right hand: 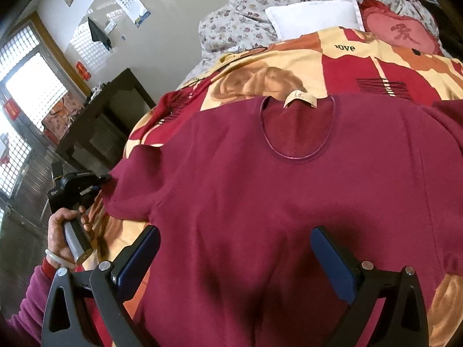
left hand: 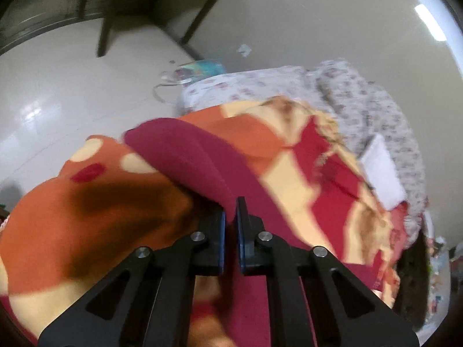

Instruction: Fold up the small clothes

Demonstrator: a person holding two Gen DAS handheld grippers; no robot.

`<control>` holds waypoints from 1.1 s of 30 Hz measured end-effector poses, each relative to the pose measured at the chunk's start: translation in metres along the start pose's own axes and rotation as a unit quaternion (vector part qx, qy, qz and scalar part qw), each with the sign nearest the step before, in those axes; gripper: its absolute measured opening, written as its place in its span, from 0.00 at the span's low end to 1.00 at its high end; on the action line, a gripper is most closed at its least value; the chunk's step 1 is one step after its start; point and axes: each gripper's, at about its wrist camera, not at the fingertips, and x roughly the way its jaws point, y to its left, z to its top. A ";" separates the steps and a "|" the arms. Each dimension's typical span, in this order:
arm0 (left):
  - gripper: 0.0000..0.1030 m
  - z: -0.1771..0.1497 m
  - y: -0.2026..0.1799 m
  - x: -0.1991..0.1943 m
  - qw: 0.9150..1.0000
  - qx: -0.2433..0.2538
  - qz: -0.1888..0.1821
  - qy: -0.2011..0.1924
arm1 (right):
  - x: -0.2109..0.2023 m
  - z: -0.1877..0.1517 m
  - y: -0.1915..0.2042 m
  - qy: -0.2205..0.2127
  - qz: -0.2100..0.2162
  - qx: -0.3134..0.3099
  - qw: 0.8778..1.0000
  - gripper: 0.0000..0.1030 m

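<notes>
A maroon shirt (right hand: 289, 196) lies spread, neckline toward the top of the frame, on a bed covered by an orange, red and cream blanket (right hand: 361, 66). A white pillow (right hand: 312, 17) and a floral quilt (right hand: 246, 14) sit in the upper part of the right wrist view. Only that view shows the barred windows (right hand: 31, 86) at left and the dark cabinet (right hand: 110, 115); the left wrist view alone shows pale floor tiles (left hand: 72, 92). The right gripper (right hand: 235, 248) hangs with its fingers wide apart over the shirt's lower part. The left gripper (left hand: 230, 217) is clamped on the sleeve (left hand: 185, 150).
</notes>
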 end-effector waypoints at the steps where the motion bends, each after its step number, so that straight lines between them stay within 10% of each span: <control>1: 0.05 0.000 -0.010 -0.004 1.000 0.007 -0.016 -0.002 | -0.002 0.001 -0.001 -0.002 0.000 0.000 1.000 1.00; 6: 0.05 -0.041 -0.108 -0.044 0.985 0.107 -0.134 0.006 | -0.023 0.010 -0.022 -0.031 -0.010 0.017 0.999 1.00; 10: 0.05 -0.120 -0.191 -0.041 0.954 0.206 -0.208 0.066 | -0.056 0.018 -0.048 -0.084 -0.040 0.046 0.995 1.00; 18: 0.08 -0.258 -0.250 0.027 0.900 0.323 -0.226 0.187 | -0.108 0.025 -0.075 -0.145 -0.132 0.011 0.981 1.00; 20: 0.28 -0.268 -0.252 0.027 0.891 0.346 -0.214 0.204 | -0.113 0.029 -0.077 -0.152 -0.139 0.003 0.979 1.00; 23: 0.62 -0.262 -0.247 0.006 0.884 0.343 -0.235 0.214 | -0.107 0.032 -0.082 -0.131 -0.113 0.009 0.985 1.00; 27: 0.70 -0.226 -0.222 -0.053 0.875 0.392 -0.240 0.154 | -0.090 0.031 -0.080 -0.112 -0.092 0.016 0.989 1.00; 33: 0.72 -0.183 -0.164 -0.040 0.907 0.396 -0.101 0.106 | -0.051 0.045 -0.037 -0.074 -0.047 -0.037 0.995 1.00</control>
